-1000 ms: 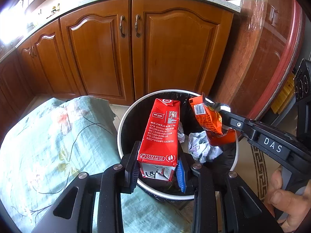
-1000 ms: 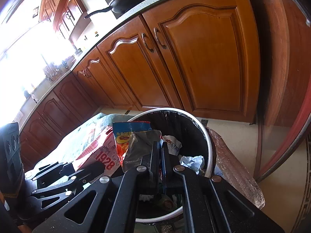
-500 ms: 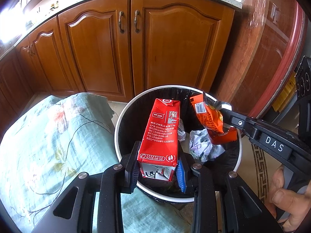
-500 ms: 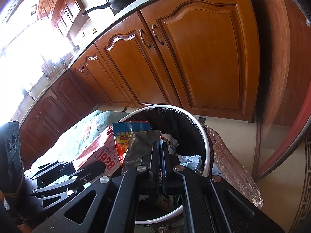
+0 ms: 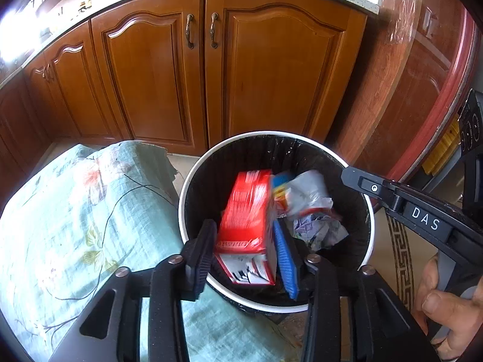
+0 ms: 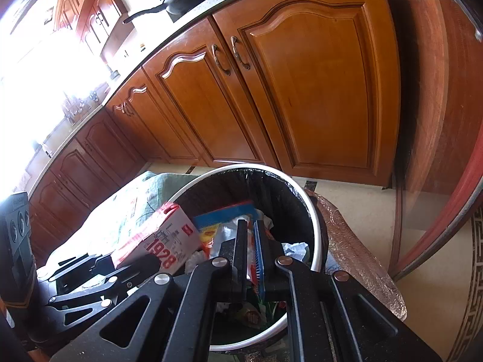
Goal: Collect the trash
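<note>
Release step, both items going into the round black-lined trash bin with the white rim (image 5: 273,134), which stands on the floor in front of the brown wooden cabinet doors (image 5: 271,72), with a pale green floral cloth (image 5: 75,211) just beside it on the left. The red and white rectangular drink carton (image 5: 246,226) sits between the left gripper (image 5: 241,252) fingers over the bin's near rim, motion-blurred and tipping in; those fingers have just been opening, a gap shows at the left pad, so the carton looks let go. The crinkled orange, blue and silver snack wrapper (image 5: 305,196) lies inside the bin on the crumpled white paper (image 5: 323,229), clear of the right gripper (image 6: 252,256). Right fingers have just been opening too, only a narrow slit apart, nothing pinched that I can make out. Next move, judged: let the carton drop fully inside, check that it clears the rim, then lift both grippers up and away to fetch whatever trash remains.
</note>
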Motion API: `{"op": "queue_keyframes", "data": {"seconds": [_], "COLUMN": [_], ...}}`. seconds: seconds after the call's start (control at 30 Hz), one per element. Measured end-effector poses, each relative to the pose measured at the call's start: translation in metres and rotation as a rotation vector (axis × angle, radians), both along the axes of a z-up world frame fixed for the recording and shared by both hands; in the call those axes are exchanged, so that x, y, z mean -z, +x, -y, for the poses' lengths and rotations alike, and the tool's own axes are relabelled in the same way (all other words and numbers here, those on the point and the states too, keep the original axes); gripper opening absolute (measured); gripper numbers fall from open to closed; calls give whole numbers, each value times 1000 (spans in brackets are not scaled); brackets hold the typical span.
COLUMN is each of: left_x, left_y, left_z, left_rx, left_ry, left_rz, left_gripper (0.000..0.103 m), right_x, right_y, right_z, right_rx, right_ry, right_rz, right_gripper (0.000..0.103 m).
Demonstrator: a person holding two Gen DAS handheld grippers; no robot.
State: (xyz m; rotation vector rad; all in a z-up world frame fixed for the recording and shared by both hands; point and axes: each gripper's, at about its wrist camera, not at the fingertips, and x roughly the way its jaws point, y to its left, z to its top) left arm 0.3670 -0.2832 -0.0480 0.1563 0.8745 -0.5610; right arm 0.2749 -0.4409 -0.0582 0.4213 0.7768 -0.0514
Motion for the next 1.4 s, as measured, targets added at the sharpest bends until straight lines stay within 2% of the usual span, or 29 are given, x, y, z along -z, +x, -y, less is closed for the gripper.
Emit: {"op": "queue_keyframes", "data": {"seconds": [0.03, 0.07, 0.13, 0.17, 0.23, 0.33, 0.5, 0.73, 0.97, 1.4], "left_x": [-2, -5, -9, -11, -12, -12, -15, -16, -11, -9], "left_y": [-1, -3, -8, -11, -16, -24, -41, -77, -122, -181], "left_z": [-2, -4, -9, -13, -20, -31, -58, -107, -160, -223], "left_rx": [-5, -11, -17, -26, -39, -59, -97, -148, -223, -306], "left_ry": [-1, -4, -7, -6, -15, -21, -76, -142, -206, -230], "left_rz": [6, 18, 40, 46, 52, 48, 41, 72, 82, 119], "left_gripper": [55, 59, 62, 67, 70, 73, 80, 84, 90, 90], "right_x": [0, -1, -5, -7, -11, -16, -20, -26, -27, -37], "right_y": [-1, -2, -5, -7, -11, -18, -32, -64, -95, -136], "right_z": [1, 1, 2, 1, 0, -4, -17, -50, -88, -144], "right_rx": [1, 3, 8, 8, 10, 5, -7, -23, -45, -66], "right_ry": [5, 12, 21, 20, 20, 26, 27, 7, -23, -101], "right_rz": [2, 5, 18, 28, 45, 63, 77, 113, 131, 166], "right_gripper": [11, 15, 39, 44, 61, 75, 88, 97, 99, 101]}}
